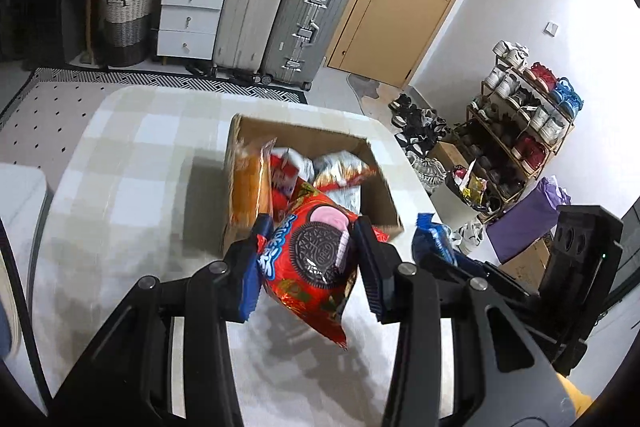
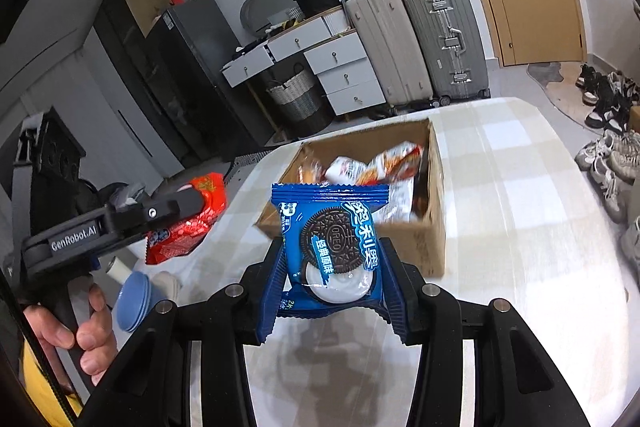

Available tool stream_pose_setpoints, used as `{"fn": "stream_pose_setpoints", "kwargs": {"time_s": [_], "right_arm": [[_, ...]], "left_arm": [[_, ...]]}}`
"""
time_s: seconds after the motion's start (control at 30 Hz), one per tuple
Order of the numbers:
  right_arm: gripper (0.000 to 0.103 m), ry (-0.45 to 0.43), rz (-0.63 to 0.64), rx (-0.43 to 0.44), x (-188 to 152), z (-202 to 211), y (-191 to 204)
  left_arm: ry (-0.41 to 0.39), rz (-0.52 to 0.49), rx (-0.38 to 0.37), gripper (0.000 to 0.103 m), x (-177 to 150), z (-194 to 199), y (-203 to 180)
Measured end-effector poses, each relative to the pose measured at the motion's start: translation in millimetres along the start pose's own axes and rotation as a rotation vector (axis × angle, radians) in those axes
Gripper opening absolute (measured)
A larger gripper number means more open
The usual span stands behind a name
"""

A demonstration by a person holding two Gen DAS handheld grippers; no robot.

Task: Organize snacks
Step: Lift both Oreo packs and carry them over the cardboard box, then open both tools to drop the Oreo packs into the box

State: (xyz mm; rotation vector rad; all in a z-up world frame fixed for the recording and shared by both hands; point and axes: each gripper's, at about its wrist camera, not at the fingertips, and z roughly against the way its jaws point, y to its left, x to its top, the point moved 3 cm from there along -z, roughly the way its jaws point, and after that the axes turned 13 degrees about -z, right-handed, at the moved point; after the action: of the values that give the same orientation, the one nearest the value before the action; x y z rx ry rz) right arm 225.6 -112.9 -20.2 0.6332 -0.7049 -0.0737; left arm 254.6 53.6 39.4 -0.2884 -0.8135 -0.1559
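My left gripper (image 1: 310, 255) is shut on a red Oreo packet (image 1: 316, 259) and holds it above the table, just short of the near side of an open cardboard box (image 1: 384, 187). The box holds several snack packets (image 1: 340, 171). My right gripper (image 2: 332, 267) is shut on a blue Oreo packet (image 2: 334, 247) and holds it above the table in front of the same box (image 2: 436, 227). The left gripper with the red packet (image 2: 188, 223) shows at the left of the right wrist view. The blue packet (image 1: 434, 237) shows right of the box in the left wrist view.
The table (image 1: 132, 167) has a pale checked cloth. Suitcases (image 1: 280, 19), white drawers (image 1: 188, 15) and a laundry basket (image 1: 126, 23) stand behind it. A shoe rack (image 1: 520, 123) and loose shoes are at the right. A blue round object (image 2: 136, 301) sits at the table's left edge.
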Motion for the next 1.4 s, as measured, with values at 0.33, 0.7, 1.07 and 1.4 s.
{"fn": "stream_pose_setpoints", "kwargs": {"time_s": [0.33,0.7,1.07,1.4], "right_arm": [[0.045,-0.033,0.031,-0.027,66.2,-45.7,3.2],[0.045,0.065,0.077,-0.095,80.9,-107.0,-16.5],[0.045,0.124,0.143,-0.123,64.7,-131.3,-26.1],[0.045,0.131,0.153,-0.118,65.5,-136.8,-26.3]], "left_arm": [[0.033,-0.048,0.027,0.039,78.9,-78.0,13.1],[0.133,-0.067,0.03,0.039,108.5,-179.6,30.8],[0.19,-0.107,0.047,0.039,80.7,-232.7,25.7],[0.193,-0.113,0.049,0.039,66.9,-236.0,26.5]]}}
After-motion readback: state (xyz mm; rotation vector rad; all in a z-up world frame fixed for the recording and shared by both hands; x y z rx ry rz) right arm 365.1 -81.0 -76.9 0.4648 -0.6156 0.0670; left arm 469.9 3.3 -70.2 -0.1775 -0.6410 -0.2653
